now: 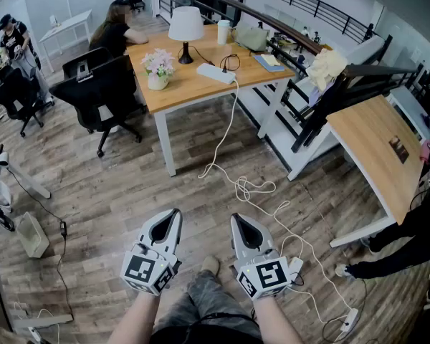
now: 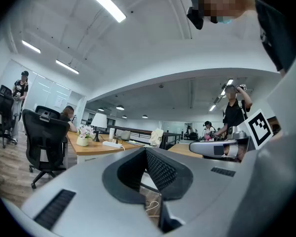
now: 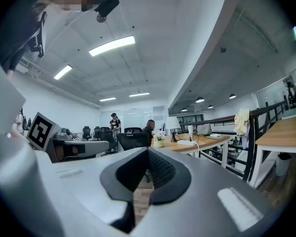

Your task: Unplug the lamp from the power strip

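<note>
Left tongs (image 1: 173, 216) and right tongs (image 1: 238, 221) both closed, empty, well short of desk (image 1: 193, 86): approach, brace power strip (image 1: 216, 73), pull lamp (image 1: 185, 29) plug straight.

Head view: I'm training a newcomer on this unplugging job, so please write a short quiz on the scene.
1. Where does the lamp stand?
2. True or false: the left gripper and the right gripper are both shut and empty.
3. The white cable from the power strip runs: A) down to the floor, B) along the railing, C) into a chair.
Key: 1 on the desk; 2 true; 3 A.
</note>
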`<state>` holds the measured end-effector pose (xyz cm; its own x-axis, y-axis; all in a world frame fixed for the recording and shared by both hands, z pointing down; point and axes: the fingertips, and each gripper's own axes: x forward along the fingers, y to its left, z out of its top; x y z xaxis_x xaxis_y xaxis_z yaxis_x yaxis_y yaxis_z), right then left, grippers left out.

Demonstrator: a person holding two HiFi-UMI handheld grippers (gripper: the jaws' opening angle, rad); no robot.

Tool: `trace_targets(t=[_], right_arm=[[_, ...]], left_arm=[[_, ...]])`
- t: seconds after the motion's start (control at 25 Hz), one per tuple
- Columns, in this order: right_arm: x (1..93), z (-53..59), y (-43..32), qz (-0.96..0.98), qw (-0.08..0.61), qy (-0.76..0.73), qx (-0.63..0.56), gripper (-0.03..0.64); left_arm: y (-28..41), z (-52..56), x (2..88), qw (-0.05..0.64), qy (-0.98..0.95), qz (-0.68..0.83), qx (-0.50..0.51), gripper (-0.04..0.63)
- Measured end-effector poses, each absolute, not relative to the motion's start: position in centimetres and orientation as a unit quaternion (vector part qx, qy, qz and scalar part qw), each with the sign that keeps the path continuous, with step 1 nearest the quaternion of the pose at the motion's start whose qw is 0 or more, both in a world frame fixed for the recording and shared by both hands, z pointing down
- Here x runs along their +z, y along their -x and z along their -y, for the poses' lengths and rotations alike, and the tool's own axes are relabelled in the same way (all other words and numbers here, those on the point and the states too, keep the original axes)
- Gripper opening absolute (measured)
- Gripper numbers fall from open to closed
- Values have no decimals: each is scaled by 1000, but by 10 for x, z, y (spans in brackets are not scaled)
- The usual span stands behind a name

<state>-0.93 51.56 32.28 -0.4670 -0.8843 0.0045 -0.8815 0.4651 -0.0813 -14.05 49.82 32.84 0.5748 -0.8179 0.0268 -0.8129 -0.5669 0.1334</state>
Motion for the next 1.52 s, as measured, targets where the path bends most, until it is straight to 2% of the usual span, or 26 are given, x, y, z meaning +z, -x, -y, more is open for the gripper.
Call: trace_targets(t=[1.0, 1.52], right_arm=[[331, -362, -13, -866, -10, 499, -35, 8], [324, -332, -21, -875, 8, 483, -34, 8]], left_arm=[[102, -342, 322, 56, -881, 470, -22, -3], [95, -312, 311, 43, -875, 482, -24, -3]])
